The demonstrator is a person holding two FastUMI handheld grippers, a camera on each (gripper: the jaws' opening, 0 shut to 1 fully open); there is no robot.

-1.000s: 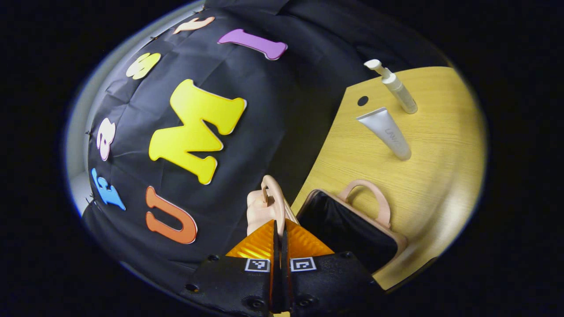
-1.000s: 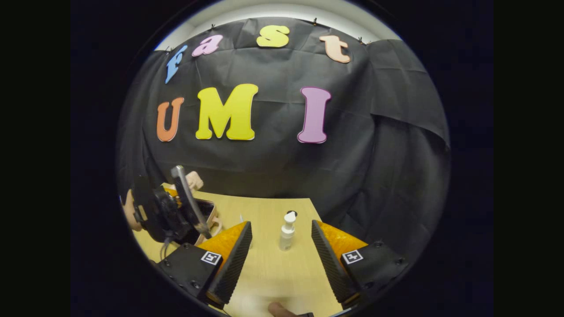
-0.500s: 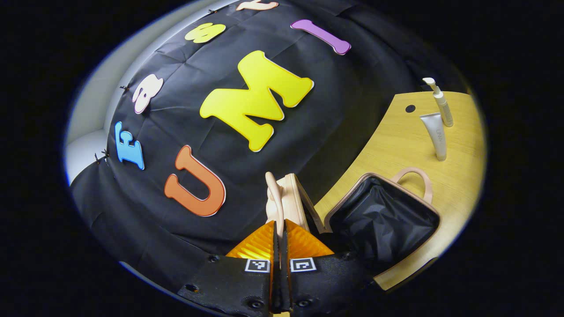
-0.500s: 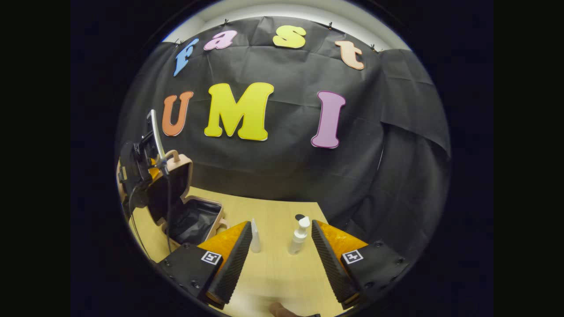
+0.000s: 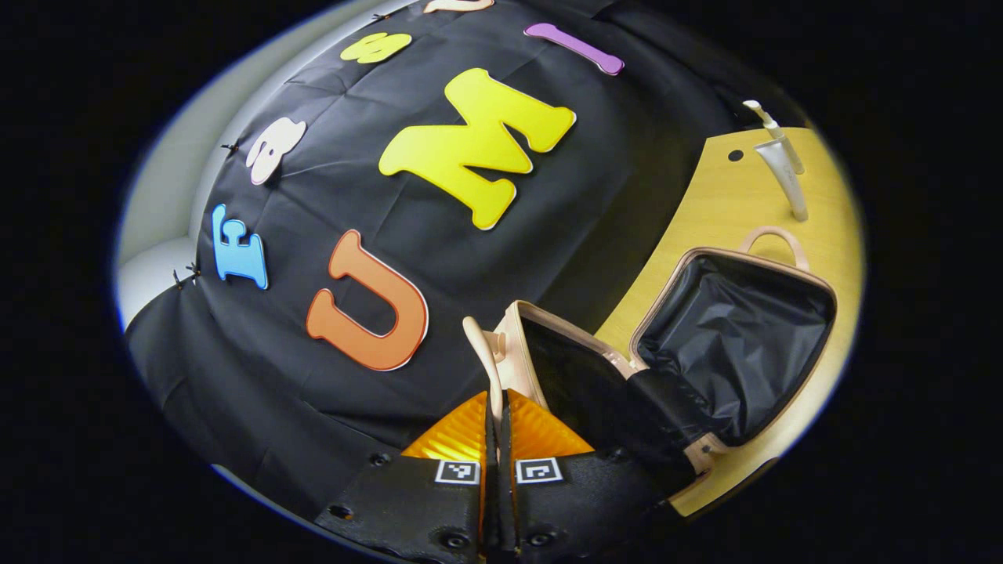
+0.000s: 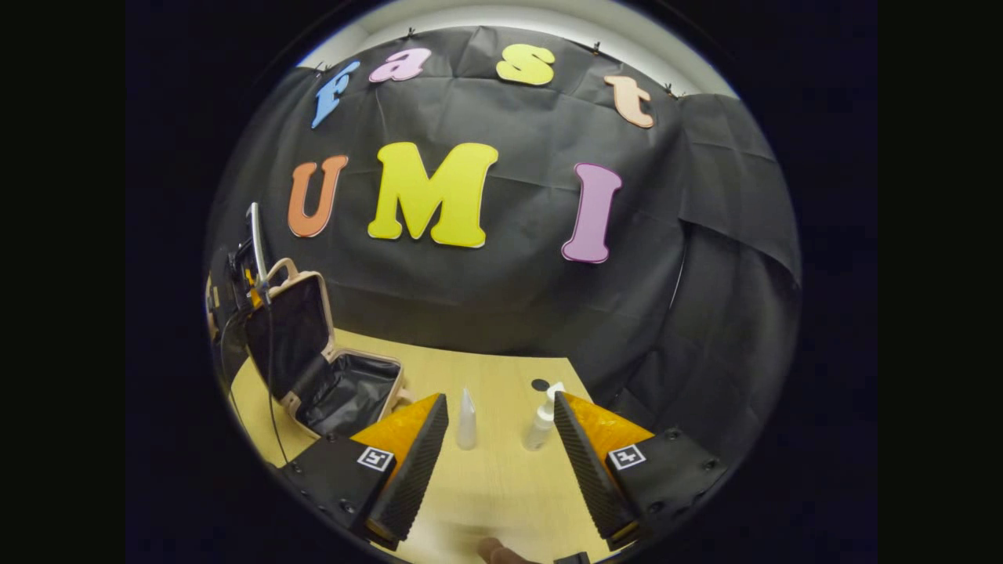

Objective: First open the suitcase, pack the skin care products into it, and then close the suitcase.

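Observation:
A small beige suitcase (image 5: 736, 337) with black lining lies open on the wooden table (image 5: 705, 211). Its lid (image 5: 548, 368) stands nearly upright. My left gripper (image 5: 495, 399) is shut on the lid's handle (image 5: 479, 345). In the right gripper view the same suitcase (image 6: 349, 388) sits at the left with the lid (image 6: 294, 329) raised and the left gripper (image 6: 243, 286) at its top. My right gripper (image 6: 501, 403) hovers open above the table. A white tube (image 6: 466, 409) and a white pump bottle (image 6: 542, 419) stand upright just beyond its fingers. The tube (image 5: 783, 176) and bottle (image 5: 772, 133) also stand behind the suitcase.
The black cloth wall hangs right behind the table's far edge. A dark round hole (image 6: 540, 385) marks the tabletop near the bottle. A fingertip (image 6: 494, 551) shows at the bottom of the right gripper view.
My left gripper has swung the lid up and back by its handle, from part-open to nearly upright, baring the lining. The right gripper stayed open and drifted slightly, bringing the tube into sight.

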